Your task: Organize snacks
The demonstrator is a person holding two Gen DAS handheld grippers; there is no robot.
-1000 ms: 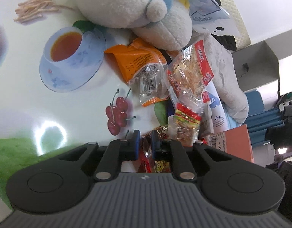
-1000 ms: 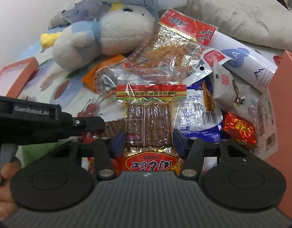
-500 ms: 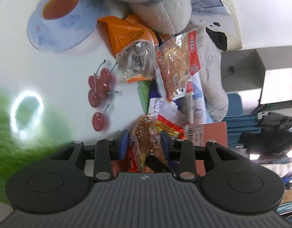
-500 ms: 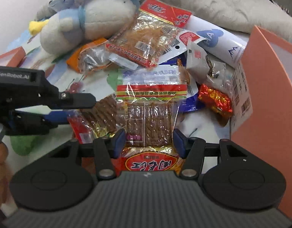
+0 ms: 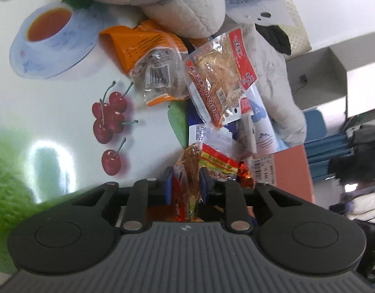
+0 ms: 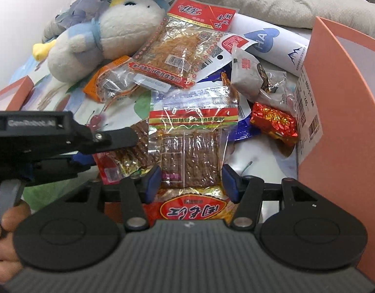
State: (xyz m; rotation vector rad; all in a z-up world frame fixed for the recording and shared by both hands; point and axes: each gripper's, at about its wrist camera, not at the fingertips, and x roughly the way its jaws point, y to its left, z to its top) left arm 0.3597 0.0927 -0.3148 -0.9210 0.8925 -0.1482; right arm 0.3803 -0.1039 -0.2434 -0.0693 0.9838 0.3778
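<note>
The right tool (image 6: 191, 179) is clamped on a clear packet of brown snack strips (image 6: 189, 151). Just left of it, the left tool (image 5: 186, 186) is closing around a second, crumpled snack packet (image 5: 187, 171) standing between its pads, both just short of the snack pile (image 6: 187, 56) on the worktop (image 5: 53, 102).

Bright, even daylight-white light fills both views. A ring-shaped glare patch sits on the glossy printed tablecloth (image 5: 50, 92) at lower left of the left wrist view, perhaps an overhead lamp's reflection. The green area there smears with motion blur. Fisheye bending curves the edges. In the right wrist view, crinkled clear snack wrappers (image 6: 187, 127) sparkle with highlights; shadows are soft.
</note>
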